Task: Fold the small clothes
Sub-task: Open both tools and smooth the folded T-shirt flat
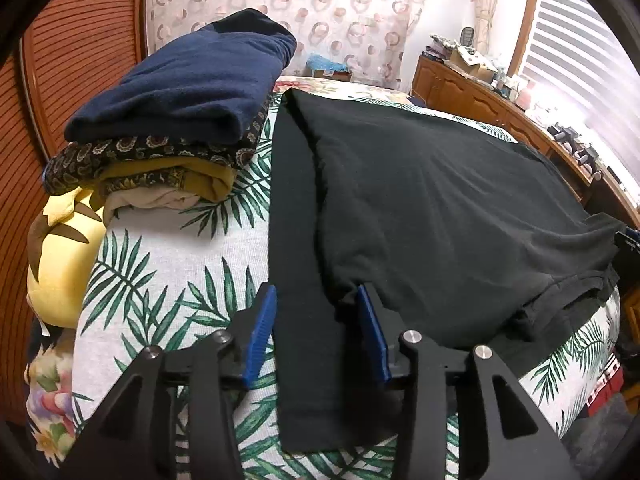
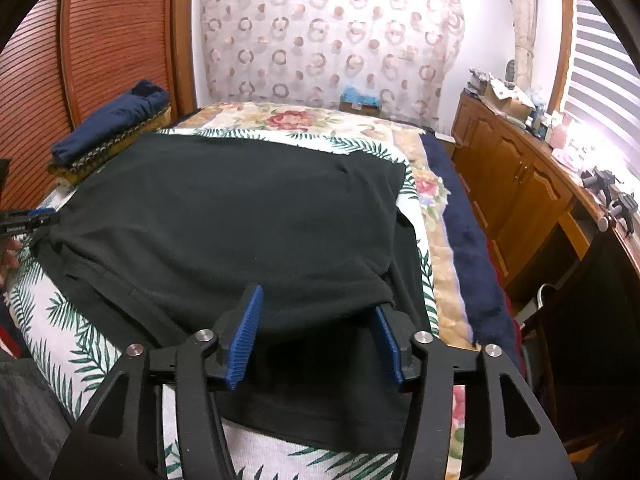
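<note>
Basically, bed (image 2: 288, 118) carries the black garment (image 2: 224, 208) spread flat, one layer doubled over so I can fold further. Stack of folded clothes (image 1: 176, 112) parked aside, done. My left gripper (image 1: 316, 332) and right gripper (image 2: 316, 332): jaws wide, straddling near corners, gripping nothing. Garment's near hem hidden under me.

Louvred wooden doors (image 2: 100, 52), patterned curtain (image 2: 332, 44), wooden cabinets (image 2: 516, 176), bright blinds (image 2: 600, 60)
</note>
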